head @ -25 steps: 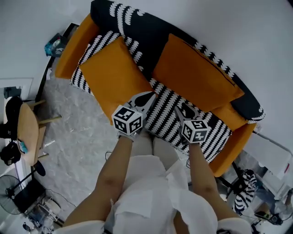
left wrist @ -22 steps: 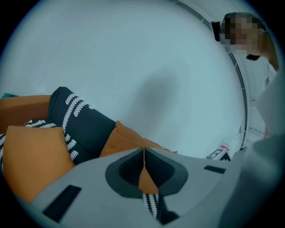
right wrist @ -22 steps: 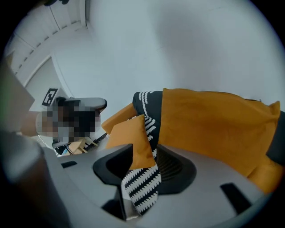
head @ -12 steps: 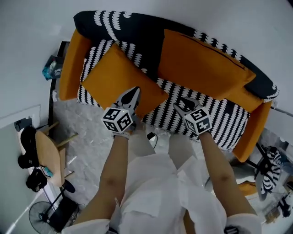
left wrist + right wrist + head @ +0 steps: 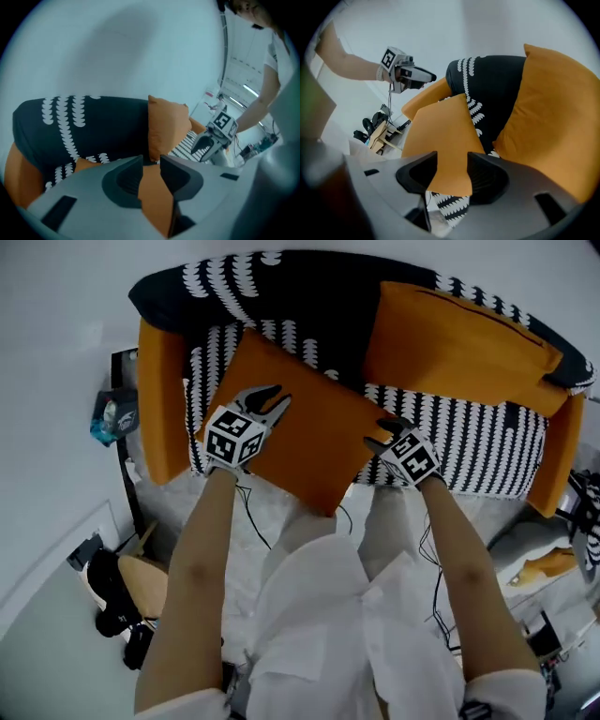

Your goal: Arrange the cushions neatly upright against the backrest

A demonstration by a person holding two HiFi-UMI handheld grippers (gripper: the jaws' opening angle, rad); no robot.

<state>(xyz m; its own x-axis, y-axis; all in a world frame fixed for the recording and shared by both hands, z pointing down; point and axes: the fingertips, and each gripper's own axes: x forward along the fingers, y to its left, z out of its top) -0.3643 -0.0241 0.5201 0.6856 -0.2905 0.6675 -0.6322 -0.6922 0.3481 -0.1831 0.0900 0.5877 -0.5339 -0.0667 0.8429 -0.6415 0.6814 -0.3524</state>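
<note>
Since the earlier frame, both claws have shifted to opposite sides of the flat cushion [image 5: 309, 432]. It lies tilted on the sofa seat [image 5: 469, 442], one corner past the front edge.
Left claw [image 5: 273, 397]: jaws just opening, partly apart, cushion edge between them.
Right claw [image 5: 382, 433]: jaws just opening, wide apart, cushion corner between them.
Second cushion [image 5: 459, 338]: upright against the backrest [image 5: 309, 296].
Only the gripper views show fabric inside the jaws; only the head view shows the sofa's full length.

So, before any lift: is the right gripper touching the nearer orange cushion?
Cannot tell. The right gripper view shows a corner of the nearer cushion between the jaws of the right gripper, which have just been opening; pad contact is unclear.
</note>
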